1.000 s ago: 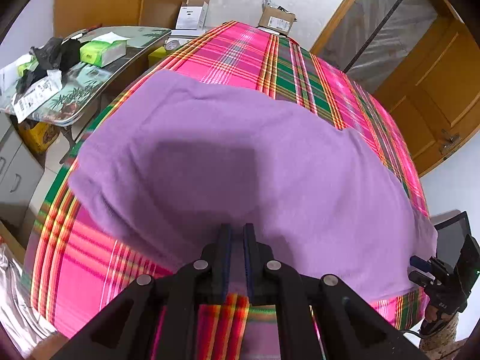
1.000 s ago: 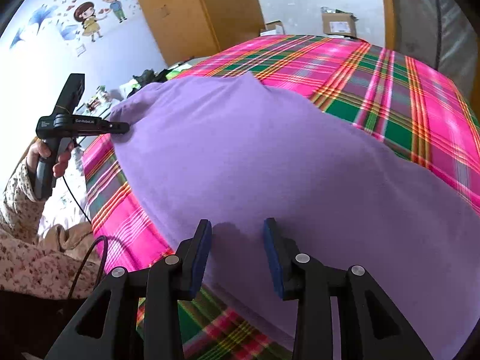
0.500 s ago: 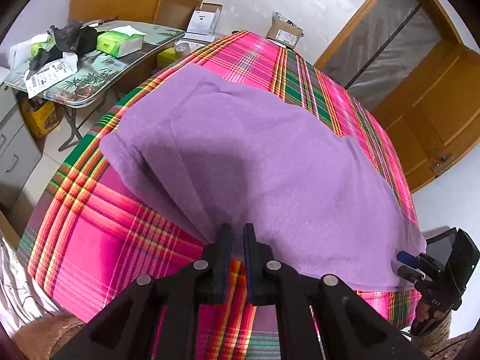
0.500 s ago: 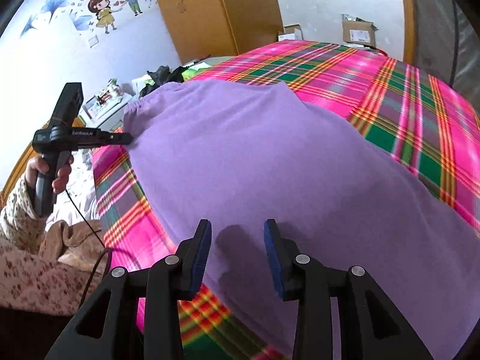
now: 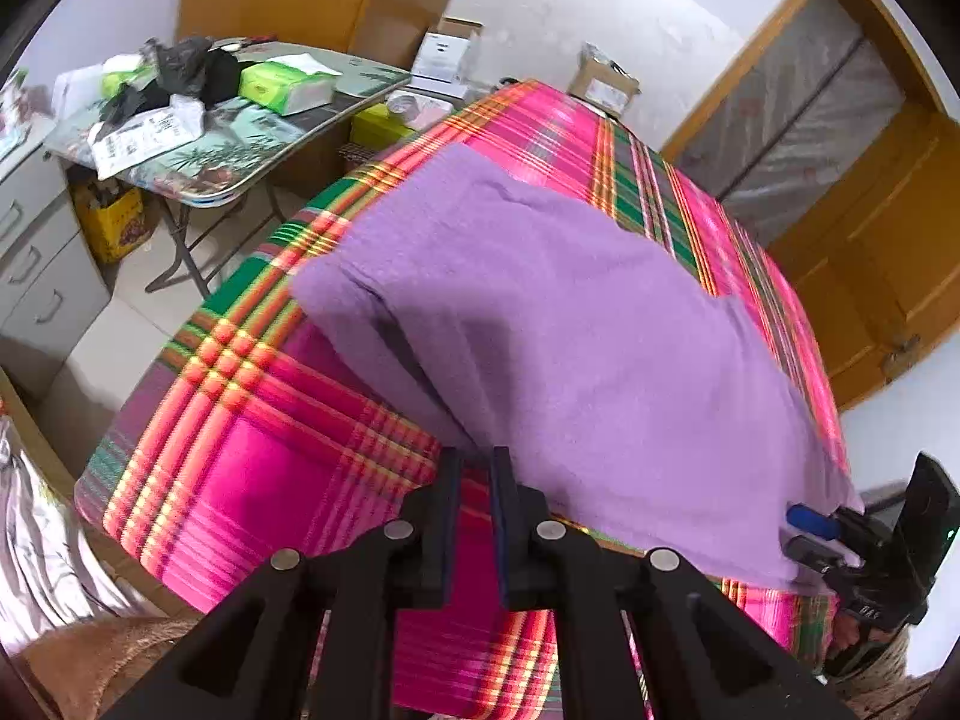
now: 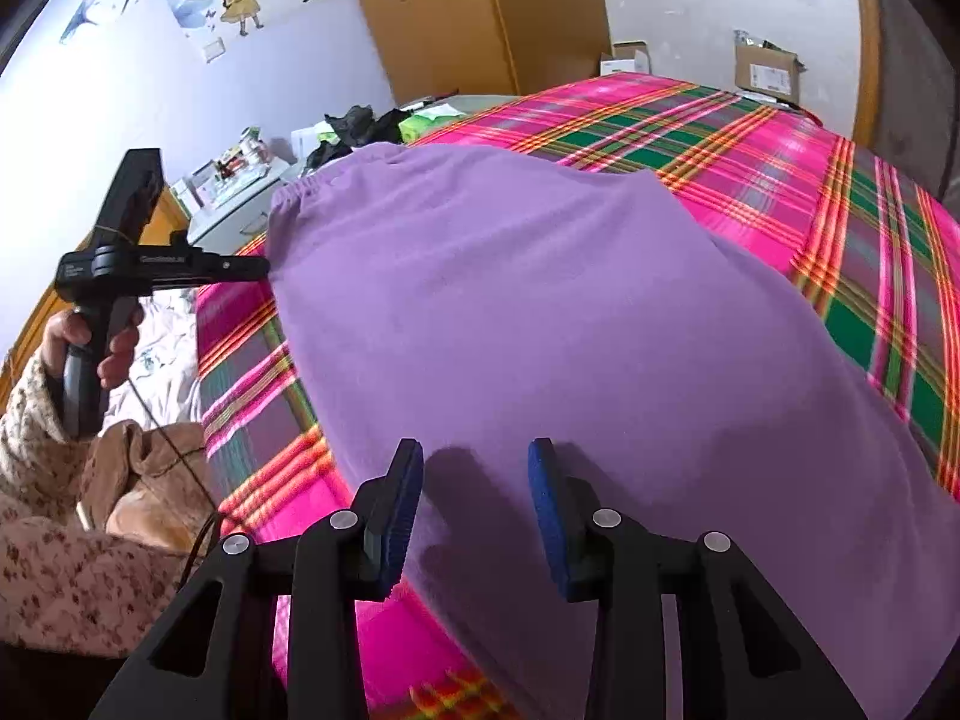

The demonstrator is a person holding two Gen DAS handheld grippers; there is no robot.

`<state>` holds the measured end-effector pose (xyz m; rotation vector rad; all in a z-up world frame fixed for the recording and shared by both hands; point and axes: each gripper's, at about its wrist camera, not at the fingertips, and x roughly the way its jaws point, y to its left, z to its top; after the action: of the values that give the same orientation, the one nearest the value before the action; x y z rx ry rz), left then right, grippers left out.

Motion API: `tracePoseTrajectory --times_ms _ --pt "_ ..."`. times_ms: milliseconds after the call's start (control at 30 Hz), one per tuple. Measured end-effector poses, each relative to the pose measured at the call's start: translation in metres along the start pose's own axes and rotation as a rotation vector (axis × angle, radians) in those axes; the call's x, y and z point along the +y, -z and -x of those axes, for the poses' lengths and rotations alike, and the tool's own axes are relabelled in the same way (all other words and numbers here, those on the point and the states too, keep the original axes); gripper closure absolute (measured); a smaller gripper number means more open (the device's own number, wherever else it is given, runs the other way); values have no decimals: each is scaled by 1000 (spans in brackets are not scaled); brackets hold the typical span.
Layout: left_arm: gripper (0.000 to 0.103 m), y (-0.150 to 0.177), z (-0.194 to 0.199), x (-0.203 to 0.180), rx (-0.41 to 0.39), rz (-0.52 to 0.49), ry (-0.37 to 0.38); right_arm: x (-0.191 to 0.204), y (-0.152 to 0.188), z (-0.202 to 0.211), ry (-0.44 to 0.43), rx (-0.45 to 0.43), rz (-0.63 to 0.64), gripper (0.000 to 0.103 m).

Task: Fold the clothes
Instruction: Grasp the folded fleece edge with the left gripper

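Note:
A purple garment (image 5: 570,330) lies spread over a pink and green plaid bedcover (image 5: 252,468). My left gripper (image 5: 474,468) is shut on the garment's near left edge, and folds of cloth run from that edge into the pinch. The right wrist view shows the same garment (image 6: 540,300) with its gathered waistband at the far left. There the left gripper (image 6: 258,267) meets the cloth's edge. My right gripper (image 6: 474,480) hangs open just above the garment's near edge, nothing between its blue pads (image 6: 402,516). The left wrist view shows it (image 5: 810,531) at the garment's right corner.
A cluttered folding table (image 5: 198,114) and grey drawers (image 5: 36,276) stand left of the bed. Cardboard boxes (image 5: 603,75) sit on the floor beyond it, and a wooden door (image 5: 888,240) is on the right. A person's hand (image 6: 90,336) and a brown cloth (image 6: 144,474) are near left.
My left gripper has drawn back toward the bed's near edge with the garment's edge in it, uncovering more plaid. The right gripper stays open and has pulled back slightly.

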<state>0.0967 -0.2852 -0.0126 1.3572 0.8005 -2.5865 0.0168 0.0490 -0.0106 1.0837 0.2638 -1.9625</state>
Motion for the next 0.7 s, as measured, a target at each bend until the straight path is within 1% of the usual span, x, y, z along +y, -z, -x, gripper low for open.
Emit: tracePoseTrajectory --times_ms 100,167,233,367,433,467,567,700 --pt "90 -6 4 12 -22 42 10 7 -9 -6 -31 -14 10 64" --pt "86 -11 4 19 -30 73 25 12 -16 -11 -43 -17 24 64" --pt "79 -15 4 26 -41 104 40 17 -21 -18 -45 -12 37 64" --pt "75 -21 2 35 -42 139 104 22 -28 -28 -60 -5 42 64" --pt "71 -23 1 37 -47 142 124 24 -32 -32 -69 -8 43 64" --pt "70 -24 0 38 -50 143 134 26 -35 -35 -76 -7 41 62" --pt "69 -29 -4 42 -53 167 161 34 -43 -44 -99 -9 48 61" --pt "69 -37 -10 47 -50 199 169 49 -52 -56 -120 -3 79 61"
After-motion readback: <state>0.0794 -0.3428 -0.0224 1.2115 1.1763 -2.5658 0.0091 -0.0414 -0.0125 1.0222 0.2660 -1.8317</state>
